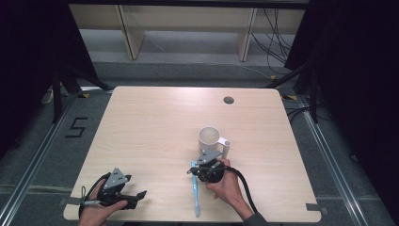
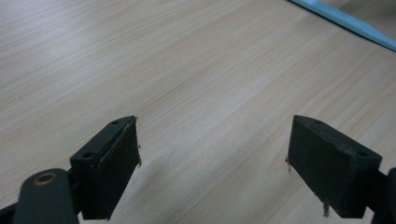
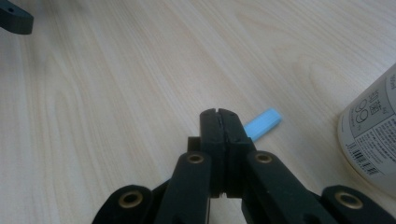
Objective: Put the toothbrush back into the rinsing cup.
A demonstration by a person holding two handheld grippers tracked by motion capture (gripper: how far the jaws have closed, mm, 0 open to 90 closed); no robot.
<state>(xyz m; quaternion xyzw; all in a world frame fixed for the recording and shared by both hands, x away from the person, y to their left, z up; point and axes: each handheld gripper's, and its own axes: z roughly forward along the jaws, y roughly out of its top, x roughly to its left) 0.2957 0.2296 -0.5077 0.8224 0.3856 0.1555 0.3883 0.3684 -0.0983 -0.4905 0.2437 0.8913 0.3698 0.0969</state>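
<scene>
Looking down from the high view, I see a pale wooden table [image 1: 155, 136] with my two handheld grippers near its front edge. My left gripper [image 1: 139, 194] lies low at the front left corner, held in the left hand [image 1: 96, 207], its jaws pointing to the right across the bare wood. In the left gripper view its two black jaws stand wide apart with nothing between them, only wood grain, and a light blue strip [image 2: 345, 21] crosses the top right corner well ahead.

My right gripper [image 1: 194, 165] sits near the middle front of the table, gripped by the right hand [image 1: 228, 186], with its black cable [image 1: 244, 186] trailing back over the wrist. In the right gripper view its jaws are pressed together, and the squared end of the blue strip [image 3: 264, 122] pokes out just beyond and to the right of the tips. I cannot tell whether the jaws pinch the strip or merely sit over it. From above, the strip [image 1: 195, 200] runs from the gripper toward the front edge, lying flat on the wood.

Just behind the right gripper stands a white cup [image 1: 210, 138], upright, open mouth up, with a white handle [image 1: 227, 148] on its right side. In the right gripper view its printed wall [image 3: 373, 140] rises at the right edge, near the jaws but apart from them.
</scene>
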